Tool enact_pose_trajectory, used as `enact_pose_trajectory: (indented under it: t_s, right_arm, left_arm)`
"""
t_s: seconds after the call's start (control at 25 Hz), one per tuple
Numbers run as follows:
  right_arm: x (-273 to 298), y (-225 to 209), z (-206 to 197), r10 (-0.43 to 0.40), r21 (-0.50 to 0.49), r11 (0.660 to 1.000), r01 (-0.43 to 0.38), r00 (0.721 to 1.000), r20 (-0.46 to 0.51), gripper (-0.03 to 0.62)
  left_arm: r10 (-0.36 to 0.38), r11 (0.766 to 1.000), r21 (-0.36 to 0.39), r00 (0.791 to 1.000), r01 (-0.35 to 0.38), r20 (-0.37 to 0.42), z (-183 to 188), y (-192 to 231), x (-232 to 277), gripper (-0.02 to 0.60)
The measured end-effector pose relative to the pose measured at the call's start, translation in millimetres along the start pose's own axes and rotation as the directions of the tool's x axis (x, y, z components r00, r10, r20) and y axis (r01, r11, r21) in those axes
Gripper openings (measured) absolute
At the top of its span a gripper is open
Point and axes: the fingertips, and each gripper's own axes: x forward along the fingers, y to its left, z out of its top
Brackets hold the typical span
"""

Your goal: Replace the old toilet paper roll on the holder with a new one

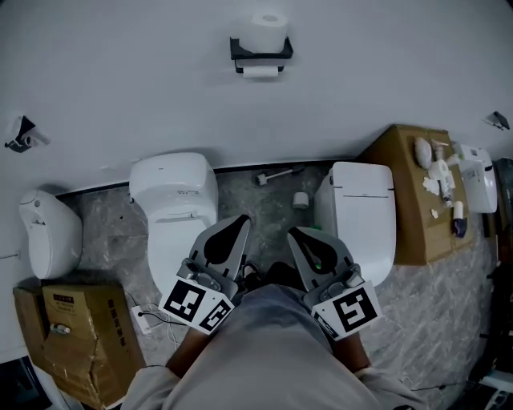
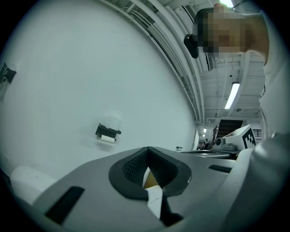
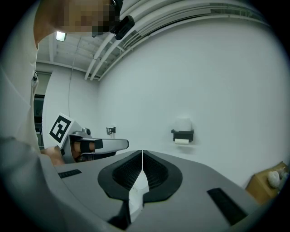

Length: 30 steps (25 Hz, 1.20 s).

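Black holder sits on the white wall at the top centre of the head view. A slim roll hangs under it and a full roll stands upright on its top shelf. Both gripper views show it small and far off, left of centre in one and right of centre in the other.

Below it, on the marbled floor, a small roll stands between two white toilets — one on each side.

At the lower centre the left gripper and the right gripper are held side by side, well apart from the holder and pointing toward the wall. Each one's jaws are pressed together at the tips — nothing is between them.

Two cardboard boxes frame the scene: a cardboard box at the lower left, and another at the right with small white items on top.
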Motion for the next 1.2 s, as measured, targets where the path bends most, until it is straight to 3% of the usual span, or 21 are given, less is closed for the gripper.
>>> enact_pose_trajectory:
  t_s: [0.56, 1.2]
  right_arm:
    - [29, -23, 4, -0.017, 0.017, 1.0, 0.017, 1.0, 0.004, 0.018]
    - [78, -118, 1, 0.002, 0.068, 0.998, 0.0, 1.0, -0.029, 0.018]
  left_arm:
    - [-0.004, 1.0, -0.027, 1.0, 0.004, 0.002, 11, 18, 24, 0.003]
    - [-0.011, 0.999, -0.046, 0.997, 0.007, -0.079, -8, 47, 135, 0.003]
